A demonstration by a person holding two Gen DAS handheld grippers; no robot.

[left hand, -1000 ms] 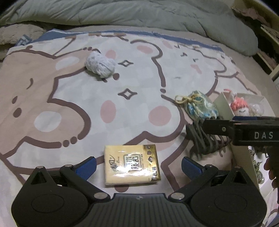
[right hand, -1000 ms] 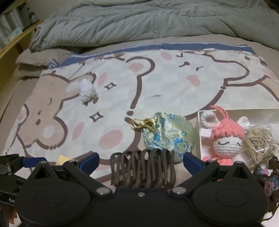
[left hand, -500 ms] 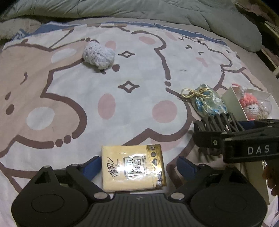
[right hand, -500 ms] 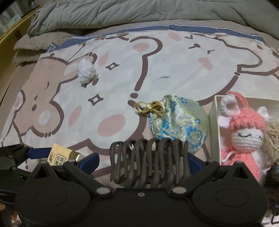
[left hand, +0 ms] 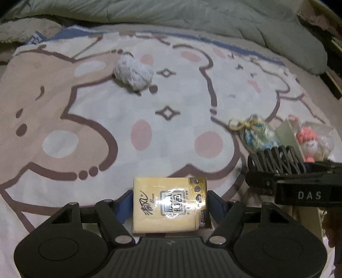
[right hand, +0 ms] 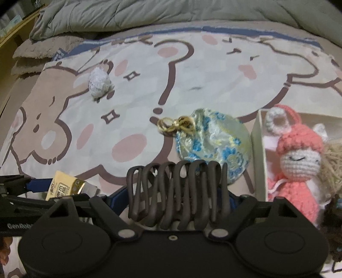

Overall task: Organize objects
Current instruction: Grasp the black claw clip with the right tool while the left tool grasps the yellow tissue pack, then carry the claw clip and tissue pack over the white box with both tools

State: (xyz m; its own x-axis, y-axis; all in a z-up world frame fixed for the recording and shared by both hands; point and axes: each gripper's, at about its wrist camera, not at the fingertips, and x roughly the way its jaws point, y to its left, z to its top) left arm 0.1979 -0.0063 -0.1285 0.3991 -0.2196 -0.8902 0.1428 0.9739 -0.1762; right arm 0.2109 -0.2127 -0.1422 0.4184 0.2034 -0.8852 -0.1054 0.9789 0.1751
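Item 1: flat yellow plastic-wrapped tissue packet [left hand: 170, 205], lying on the bedspread between the blue-padded fingers [left hand: 126, 203] of the left gripper [left hand: 170, 203]; the jaws have just been closing and the pads now meet both short sides of the packet, pinching it. Item 2: dark brown wavy plastic claw hair clip [right hand: 177, 192], standing between the fingers of the right gripper [right hand: 177, 198]; those jaws have also just been closing, and the pads appear to press its 2 ends, though the clip hides most of the contact. Item 3: pale green brocade drawstring pouch with blue flowers and gold cord [right hand: 213, 141], just beyond the clip. Item 4: open white cardboard box [right hand: 257, 136] to the right, holding a pink-and-white crocheted doll [right hand: 297, 162] and a tangle of beige string. Item 5: grey-white ball of yarn [left hand: 133, 73], well apart on the far side. Risks, as judged: the slick wrapper may slip or the soft packet buckle if squeezed off-centre; the clip's curved teeth may twist out of a shallow grip, or snag the pouch; the 2 grippers sit near each other and could knock. Surface: soft cream bedspread printed with brown-outlined cartoon bears and pink cheeks [left hand: 85, 119], yielding under pressure. Room: dim bedroom, rumpled grey-green quilt [left hand: 192, 19] heaped at the far edge.
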